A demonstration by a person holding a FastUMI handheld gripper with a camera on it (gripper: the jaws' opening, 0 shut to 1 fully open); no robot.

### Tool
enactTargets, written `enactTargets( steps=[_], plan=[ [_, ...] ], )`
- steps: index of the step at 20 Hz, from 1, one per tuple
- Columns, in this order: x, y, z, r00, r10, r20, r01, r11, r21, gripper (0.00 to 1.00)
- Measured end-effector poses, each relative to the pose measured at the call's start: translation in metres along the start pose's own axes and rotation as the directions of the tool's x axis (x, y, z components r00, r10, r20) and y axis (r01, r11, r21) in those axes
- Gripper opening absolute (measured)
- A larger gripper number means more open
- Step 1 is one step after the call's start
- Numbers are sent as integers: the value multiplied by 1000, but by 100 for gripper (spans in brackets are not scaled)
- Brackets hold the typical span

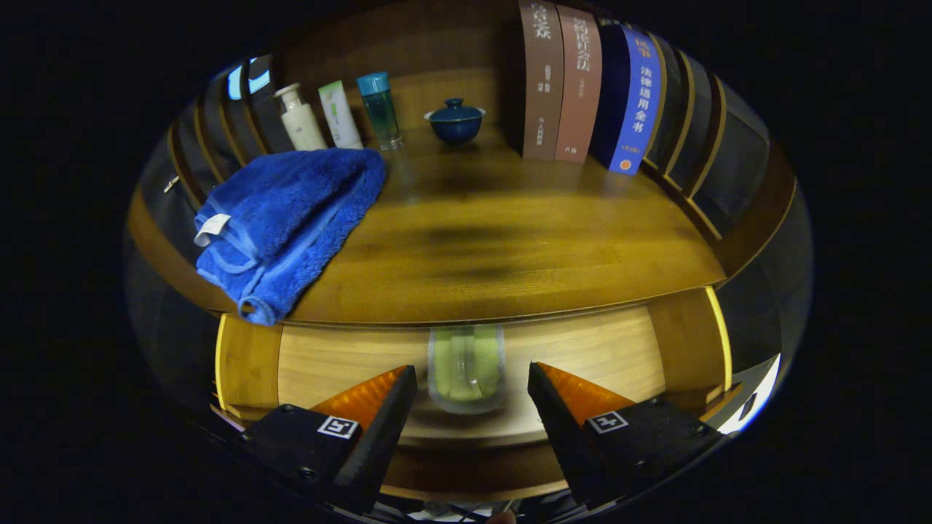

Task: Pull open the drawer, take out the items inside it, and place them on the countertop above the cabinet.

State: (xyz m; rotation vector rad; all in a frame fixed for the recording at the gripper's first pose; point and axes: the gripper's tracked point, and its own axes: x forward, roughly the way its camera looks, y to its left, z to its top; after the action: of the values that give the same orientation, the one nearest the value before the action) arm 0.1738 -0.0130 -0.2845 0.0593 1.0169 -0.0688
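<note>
The wooden drawer stands pulled open below the countertop. Inside it lies a clear container with green contents, partly tucked under the countertop's front edge. My gripper is open, its fingers spread on either side of the container and just short of it, not touching. A folded blue towel lies on the countertop's left part, one corner hanging over the front edge.
At the back of the countertop stand a white pump bottle, a white tube, a teal bottle and a blue lidded bowl. Several upright books fill the back right. The countertop's middle is bare wood.
</note>
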Motion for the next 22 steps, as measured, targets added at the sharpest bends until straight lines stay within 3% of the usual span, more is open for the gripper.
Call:
enactTargets(
  steps=[5, 7, 8, 11, 16, 18, 22],
  plan=[
    [29, 17, 0, 998, 44, -35, -43, 998, 46, 78],
    [42, 13, -5, 999, 15, -53, -14, 1000, 21, 58],
    [44, 5, -7, 998, -25, -60, 26, 1000, 16, 50],
    [48, 4, -13, 997, -38, -64, 38, 999, -7, 27],
    [44, 5, -15, 997, -24, -73, 22, 999, -35, 27],
    [43, 4, -17, 996, -31, -78, 28, 999, -39, 18],
    [30, 8, -21, 994, -12, -104, 12, 1000, 0, 18]
  ],
)
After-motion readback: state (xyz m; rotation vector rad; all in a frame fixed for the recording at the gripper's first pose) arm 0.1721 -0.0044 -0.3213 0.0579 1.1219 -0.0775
